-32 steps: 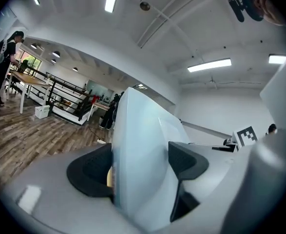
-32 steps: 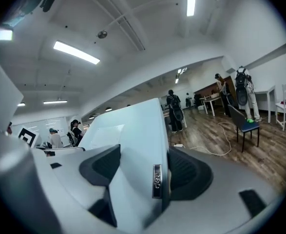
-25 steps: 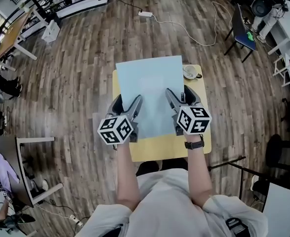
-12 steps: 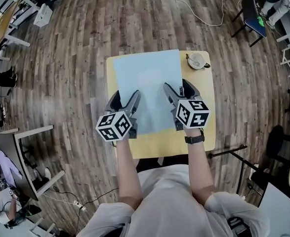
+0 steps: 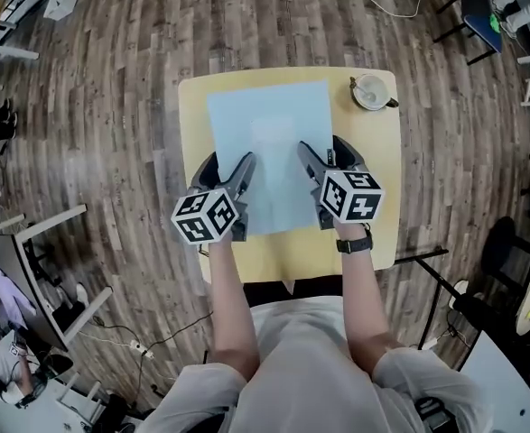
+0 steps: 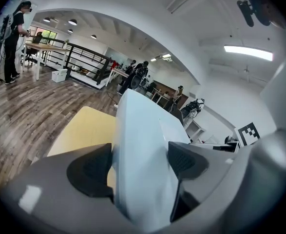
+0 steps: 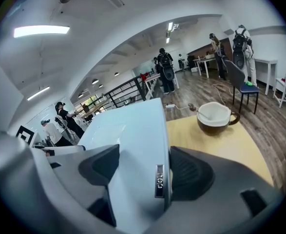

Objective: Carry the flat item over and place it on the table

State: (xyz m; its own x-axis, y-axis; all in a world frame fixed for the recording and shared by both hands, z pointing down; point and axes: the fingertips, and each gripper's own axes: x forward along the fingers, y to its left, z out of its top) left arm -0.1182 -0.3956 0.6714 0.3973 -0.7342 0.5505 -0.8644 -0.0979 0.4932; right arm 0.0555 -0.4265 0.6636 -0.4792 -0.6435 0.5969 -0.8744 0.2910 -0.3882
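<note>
Our left gripper (image 5: 231,171) and right gripper (image 5: 323,156) each clamp the near edge of the pale-blue flat sheet (image 5: 269,138) over the yellow table (image 5: 377,233) — at the sheet's two o'clock, just beside its far corner, stands a brown cup (image 5: 371,91), contents unclear.

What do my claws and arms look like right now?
Left claw and right claw are grey with tapering jaws; each carries a white cube of black square markers. Black wristwatch on the right wrist, light short-sleeved shirt. No cables visible.
</note>
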